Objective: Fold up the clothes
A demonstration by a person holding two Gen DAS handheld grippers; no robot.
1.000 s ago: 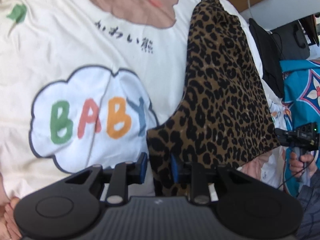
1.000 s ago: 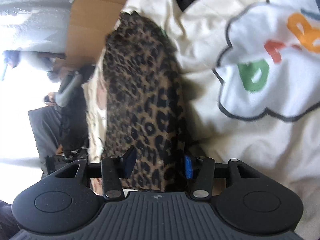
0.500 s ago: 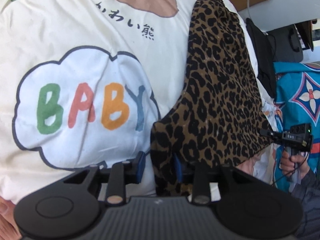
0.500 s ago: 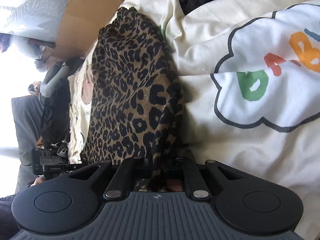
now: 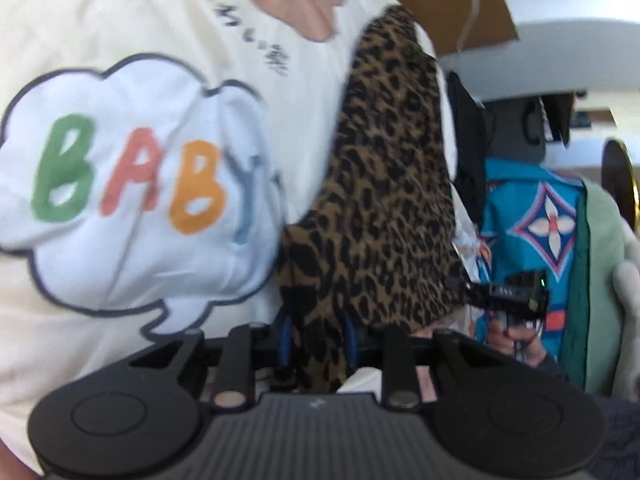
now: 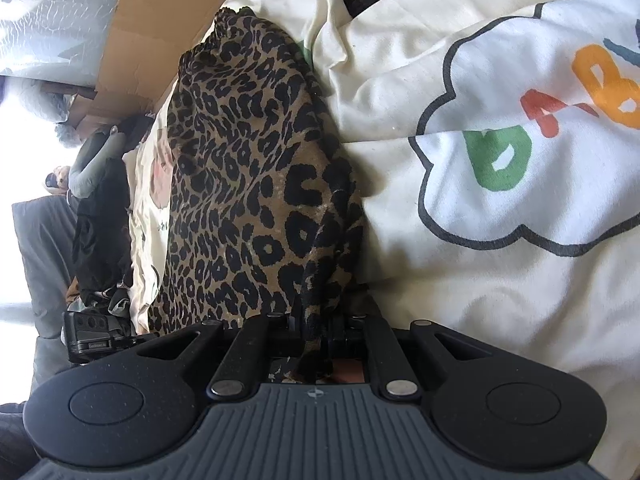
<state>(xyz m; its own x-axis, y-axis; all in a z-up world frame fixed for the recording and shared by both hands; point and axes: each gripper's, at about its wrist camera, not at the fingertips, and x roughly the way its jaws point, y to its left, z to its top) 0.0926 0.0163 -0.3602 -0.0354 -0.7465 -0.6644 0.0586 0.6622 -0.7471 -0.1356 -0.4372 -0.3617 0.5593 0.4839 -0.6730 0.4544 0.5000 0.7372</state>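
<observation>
At the bottom centre of both wrist views we hold the leopard-print garment (image 5: pixel 384 200), which lies on the cream printed bedspread (image 5: pixel 120 32), right of its cloud patch in the left view and left of it in the right view. Our left gripper (image 5: pixel 316 344) has its jaws closed on a bunched lower corner, and our right gripper (image 6: pixel 316 332) pinches another corner just as tightly. We judge the thin cloth could slide out of either pinch if we lift unevenly, or it could twist and spoil the fold line. Compared with a second ago, both jaws, then open around the fabric, have shut on it, the right pair first, and the left view has turned blurred.
</observation>
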